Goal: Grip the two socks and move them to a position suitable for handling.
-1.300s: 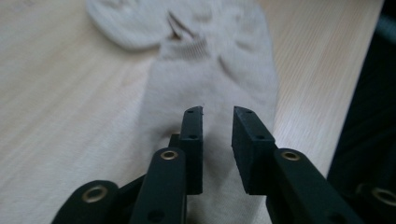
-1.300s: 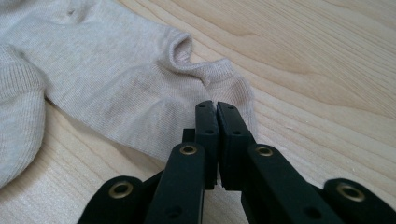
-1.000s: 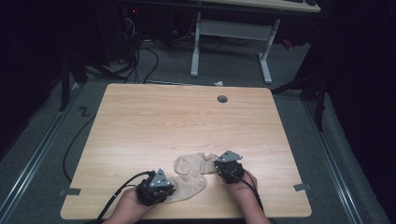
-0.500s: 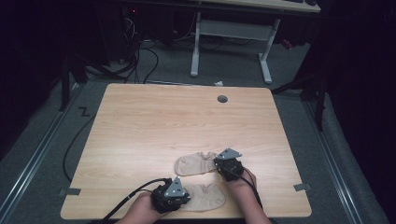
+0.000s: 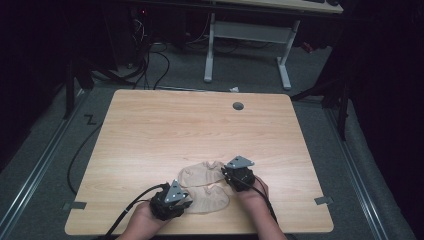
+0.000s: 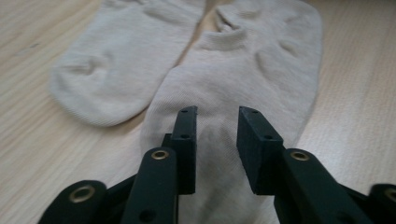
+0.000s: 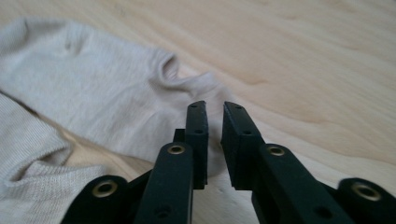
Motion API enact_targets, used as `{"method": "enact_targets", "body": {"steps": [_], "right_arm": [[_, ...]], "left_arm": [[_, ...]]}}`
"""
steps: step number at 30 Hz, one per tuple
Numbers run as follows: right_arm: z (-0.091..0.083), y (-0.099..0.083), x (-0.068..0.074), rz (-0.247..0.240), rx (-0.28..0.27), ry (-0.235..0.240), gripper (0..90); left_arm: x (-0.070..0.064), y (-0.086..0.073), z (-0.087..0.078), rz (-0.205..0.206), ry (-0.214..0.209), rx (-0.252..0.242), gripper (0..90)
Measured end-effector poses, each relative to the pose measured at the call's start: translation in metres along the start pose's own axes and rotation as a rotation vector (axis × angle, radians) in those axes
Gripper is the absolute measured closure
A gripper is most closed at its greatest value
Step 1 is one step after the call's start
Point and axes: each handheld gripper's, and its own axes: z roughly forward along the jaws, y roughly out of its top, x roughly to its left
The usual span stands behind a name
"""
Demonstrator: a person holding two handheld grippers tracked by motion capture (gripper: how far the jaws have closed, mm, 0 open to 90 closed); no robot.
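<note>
Wooden table stands on grey carpet, with cables and a second desk frame on the floor beyond its far edge. Two beige socks lie flat near the table's near edge, side by side and touching along part of their length.

Far sock: it lies just beyond the near sock, farther from the table's near edge. My right hand-held gripper sits at this sock's right end. In the right gripper view, the jaws of my right hand-held gripper stand a narrow gap apart over the edge of the far sock, near its cuff. I cannot tell whether fabric is pinched between them.

Near sock: it lies closest to the table's near edge. My left hand-held gripper sits at this sock's left end. In the left gripper view, the jaws of my left hand-held gripper are parted, one on each side of the near sock, directly above its fabric and not clamped on it. The far sock lies to the left of it in that view.
</note>
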Motion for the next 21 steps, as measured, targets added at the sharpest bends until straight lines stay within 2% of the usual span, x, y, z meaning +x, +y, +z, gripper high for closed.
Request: {"method": "enact_targets", "body": {"steps": [2, 5, 8, 10, 12, 15, 17, 18, 21], "right_arm": [[-0.007, -0.001, -0.006, 0.027, -0.036, -0.013, 75.6], [-0.01, -0.005, -0.014, 0.055, -0.044, -0.02, 72.7], [-0.006, -0.008, -0.02, 0.088, -0.037, -0.016, 68.6], [-0.002, -0.009, -0.021, 0.106, -0.033, 0.009, 66.8], [0.002, -0.007, -0.02, 0.107, -0.033, 0.021, 64.8], [0.008, -0.005, -0.016, 0.096, -0.011, 0.032, 62.8], [0.013, -0.006, -0.014, 0.083, 0.018, 0.033, 62.2], [0.015, -0.006, -0.013, 0.076, 0.03, 0.035, 62.3], [0.016, -0.007, -0.012, 0.084, 0.04, 0.044, 68.6]], "left_arm": [[0.006, -0.001, -0.005, -0.019, 0.013, -0.027, 64.4], [0.015, 0.0, -0.012, -0.049, 0.036, -0.068, 61.8], [0.024, 0.001, -0.013, -0.083, 0.095, -0.094, 57.4], [0.033, 0.004, -0.007, -0.124, 0.14, -0.097, 54.3], [0.042, 0.005, 0.001, -0.179, 0.141, -0.089, 52.8], [0.051, 0.006, 0.015, -0.192, 0.179, -0.054, 52.4], [0.057, 0.006, 0.022, -0.224, 0.189, -0.042, 54.5], [0.059, 0.006, 0.024, -0.237, 0.178, -0.041, 59.1], [0.061, 0.006, 0.026, -0.237, 0.171, -0.056, 72.5]]}}
